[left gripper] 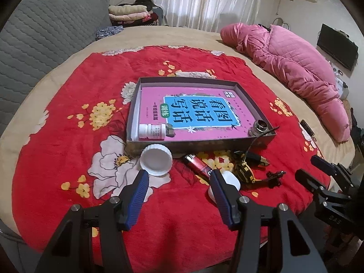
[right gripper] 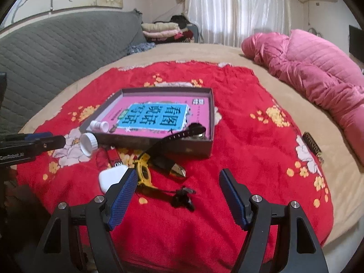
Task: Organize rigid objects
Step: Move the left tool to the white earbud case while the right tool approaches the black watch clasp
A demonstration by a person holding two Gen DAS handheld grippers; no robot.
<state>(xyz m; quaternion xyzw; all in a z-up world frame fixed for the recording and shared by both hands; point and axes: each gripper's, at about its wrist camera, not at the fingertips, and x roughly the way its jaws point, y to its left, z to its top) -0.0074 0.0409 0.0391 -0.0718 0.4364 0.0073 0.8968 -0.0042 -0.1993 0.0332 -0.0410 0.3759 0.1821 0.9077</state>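
A shallow grey box (left gripper: 200, 146) lies on the red flowered blanket with a pink and blue book (left gripper: 193, 109), a small white bottle (left gripper: 151, 132) and a metal cylinder (left gripper: 259, 128) inside. In front of it lie a white cap (left gripper: 155, 161), a red lighter (left gripper: 200, 166), a white case (left gripper: 229, 179), a yellow watch (left gripper: 243, 168), cutters (left gripper: 257, 158) and a small black clip (left gripper: 273, 177). My left gripper (left gripper: 179, 179) is open just short of the lighter. My right gripper (right gripper: 178, 177) is open above the black clip (right gripper: 184, 196), with the yellow watch (right gripper: 144, 171) beside its left finger.
A pink quilt (left gripper: 295, 68) lies along the bed's right side, and a dark flat object (right gripper: 314, 146) sits near the blanket's right edge. A grey padded headboard (right gripper: 56, 45) stands to the left. A black strap (right gripper: 179, 135) drapes over the box's front wall.
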